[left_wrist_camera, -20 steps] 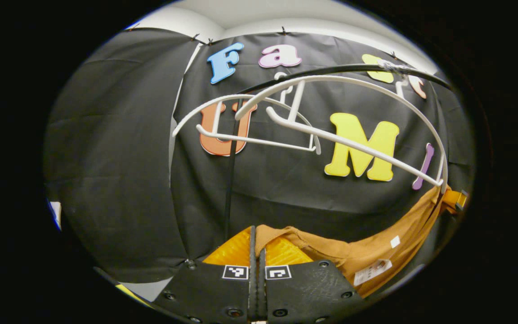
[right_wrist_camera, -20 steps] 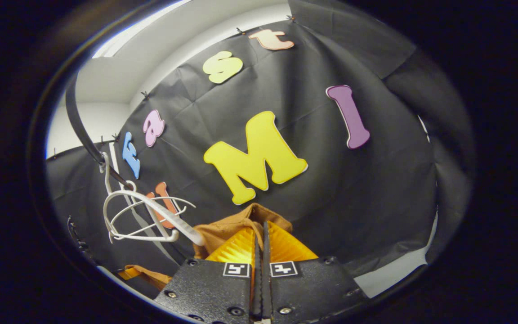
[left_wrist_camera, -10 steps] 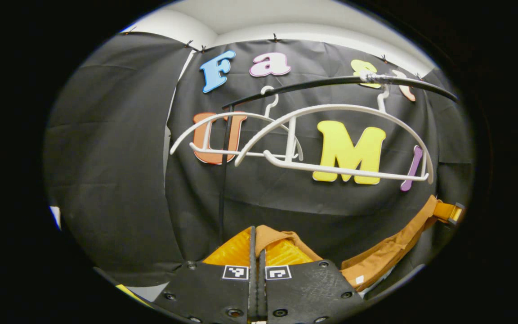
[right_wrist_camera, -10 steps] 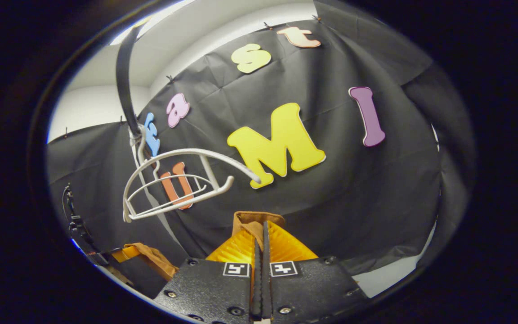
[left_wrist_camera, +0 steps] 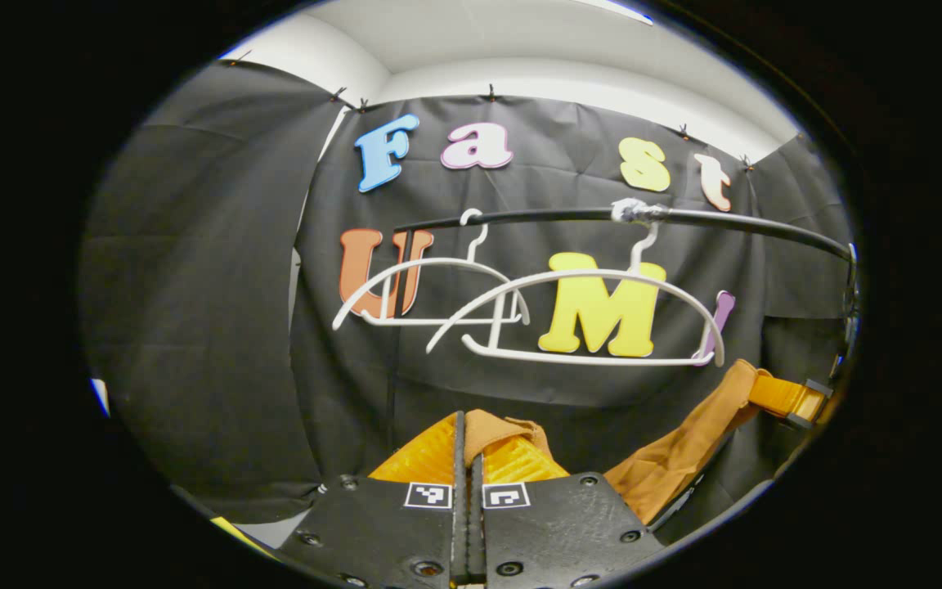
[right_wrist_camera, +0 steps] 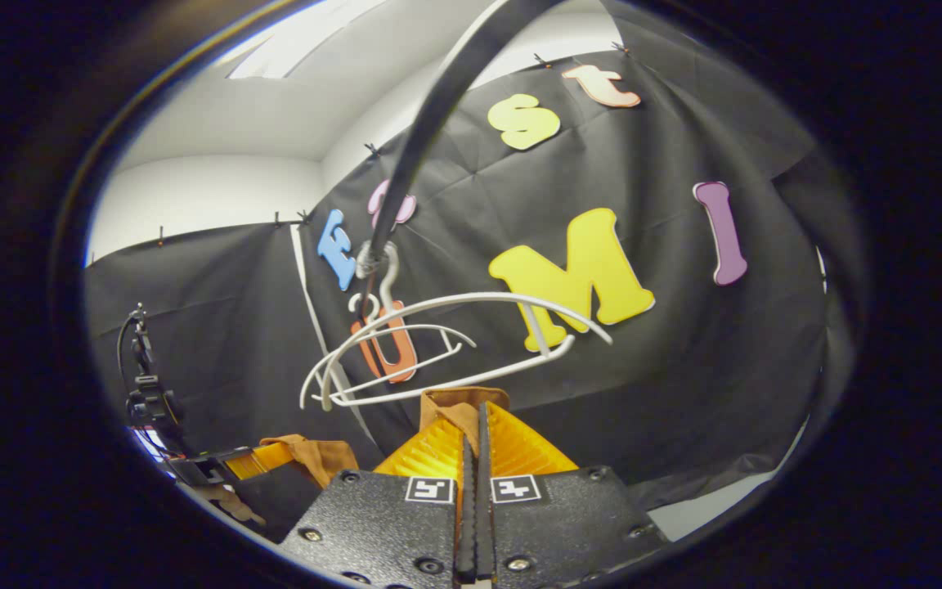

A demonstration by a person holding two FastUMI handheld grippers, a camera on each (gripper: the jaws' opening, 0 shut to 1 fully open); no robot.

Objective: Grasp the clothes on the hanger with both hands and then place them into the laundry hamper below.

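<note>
A brown garment (left_wrist_camera: 684, 458) stretches between both grippers, off the hangers. My left gripper (left_wrist_camera: 466, 433) is shut on one end of it, a fold of cloth (left_wrist_camera: 504, 429) bunched at its fingertips. My right gripper (right_wrist_camera: 475, 421) is shut on the other end (right_wrist_camera: 459, 405). In the left gripper view the right gripper (left_wrist_camera: 790, 398) shows far right, pinching the cloth. In the right gripper view the left gripper (right_wrist_camera: 226, 466) shows low left with brown cloth (right_wrist_camera: 316, 454) at its tips. Two bare white hangers (left_wrist_camera: 577, 315) hang from a black rail (left_wrist_camera: 733, 222) above the garment.
In the right gripper view the hangers (right_wrist_camera: 438, 343) hang from the rail (right_wrist_camera: 430, 123), which runs close overhead. A black stand with cables (right_wrist_camera: 144, 376) stands at the left. The laundry hamper is out of frame.
Both grippers have dropped lower with the garment, which slid off the right hanger's end. That hanger swung back level, and rail and hangers now sit higher and farther off.
</note>
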